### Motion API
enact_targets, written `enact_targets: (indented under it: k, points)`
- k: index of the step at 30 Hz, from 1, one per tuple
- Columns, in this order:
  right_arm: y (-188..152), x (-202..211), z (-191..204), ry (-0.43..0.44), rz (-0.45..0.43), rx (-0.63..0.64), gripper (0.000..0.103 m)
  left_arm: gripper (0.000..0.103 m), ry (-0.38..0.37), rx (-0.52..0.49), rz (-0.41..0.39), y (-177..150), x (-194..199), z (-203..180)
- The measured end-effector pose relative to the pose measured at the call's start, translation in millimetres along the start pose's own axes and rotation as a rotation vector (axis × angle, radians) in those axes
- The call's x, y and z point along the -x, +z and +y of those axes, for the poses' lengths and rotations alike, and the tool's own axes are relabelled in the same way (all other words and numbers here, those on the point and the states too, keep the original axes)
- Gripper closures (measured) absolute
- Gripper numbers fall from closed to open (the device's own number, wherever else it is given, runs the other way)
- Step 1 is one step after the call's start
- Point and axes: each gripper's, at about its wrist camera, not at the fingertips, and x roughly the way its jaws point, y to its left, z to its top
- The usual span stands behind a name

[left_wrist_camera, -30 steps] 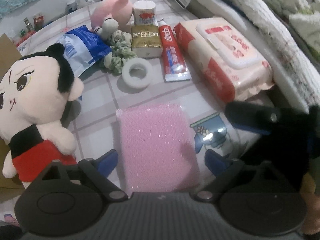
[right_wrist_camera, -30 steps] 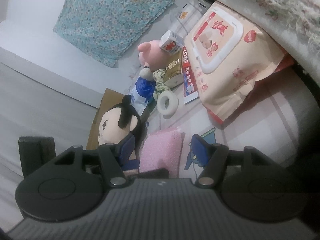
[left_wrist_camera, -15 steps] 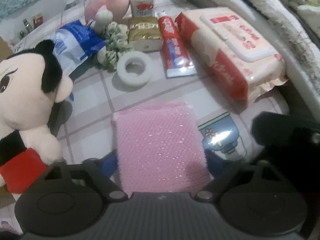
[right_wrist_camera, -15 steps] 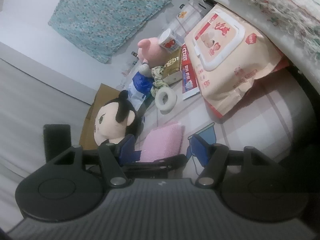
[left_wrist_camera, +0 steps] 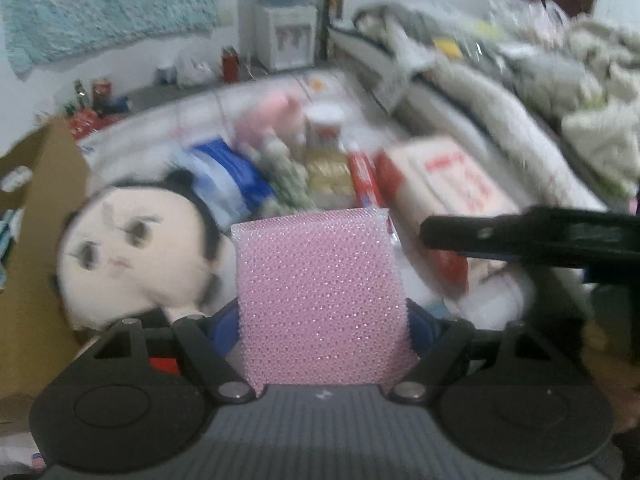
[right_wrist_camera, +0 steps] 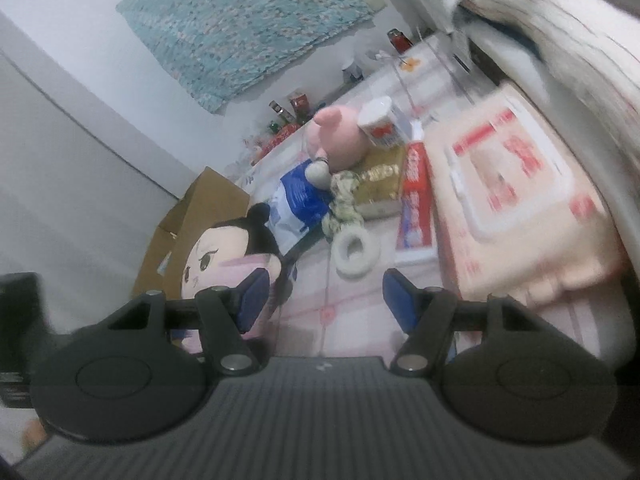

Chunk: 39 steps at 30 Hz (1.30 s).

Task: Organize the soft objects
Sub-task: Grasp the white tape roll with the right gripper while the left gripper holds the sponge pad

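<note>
pink sponge (left_wrist_camera: 320,300) lifted off table (clamped), left tool (left_wrist_camera: 320,328) closing

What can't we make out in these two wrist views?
- Left wrist: motion blur makes the print on the wipes pack and toothpaste tube unreadable.
- Left wrist: the pink sponge hides whatever lies behind it.
- Right wrist: the doll below the face is hidden by the right claw.
- Right wrist: the cardboard box shows only its outer flaps, so its contents are unseen.

Two plush toys (a black-haired doll (right_wrist_camera: 224,256) and a pink one (right_wrist_camera: 340,136)), one pink sponge (left_wrist_camera: 320,296), one toothpaste tube (right_wrist_camera: 416,196), one wipes pack (right_wrist_camera: 516,200), one white ring (right_wrist_camera: 356,248)
</note>
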Motion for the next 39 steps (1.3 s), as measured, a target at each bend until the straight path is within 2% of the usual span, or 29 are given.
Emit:
enact_targets:
  k: [7, 12, 17, 20, 30, 34, 36, 39]
  points:
    - [18.8, -58.9, 20.4, -0.048, 0.092, 0.118, 0.042, 0.021, 0.054, 0.078, -0.101, 10.2, 41.9, 40.0]
    - [17.4, -112.0, 40.0, -0.156, 0.152, 0.268, 0.041, 0.021, 0.121, 0.119, -0.148, 15.8, 51.8, 69.0]
    - [16.4, -149.0, 49.4, -0.264, 0.183, 0.395, 0.035, 0.021, 0.154, 0.149, -0.134, 13.2, 45.8, 91.1]
    - [16.6, -160.5, 51.6, -0.311, 0.201, 0.438, 0.035, 0.021, 0.155, 0.166, -0.125, 10.8, 40.9, 102.2]
    - [14.9, -175.4, 53.7, -0.362, 0.189, 0.501, 0.031, 0.021, 0.158, 0.194, -0.113, 5.3, 33.8, 120.7]
    - [15.0, -174.9, 54.6, -0.368, 0.185, 0.498, 0.037, 0.021, 0.154, 0.199, -0.109, 4.4, 32.1, 122.7]
    - [15.5, -174.5, 54.8, -0.373, 0.182, 0.499, 0.050, 0.021, 0.155, 0.199, -0.109, 4.3, 32.0, 122.8]
    - [16.2, -173.2, 55.4, -0.374, 0.182, 0.495, 0.061, 0.021, 0.158, 0.206, -0.111, 2.8, 31.6, 125.1]
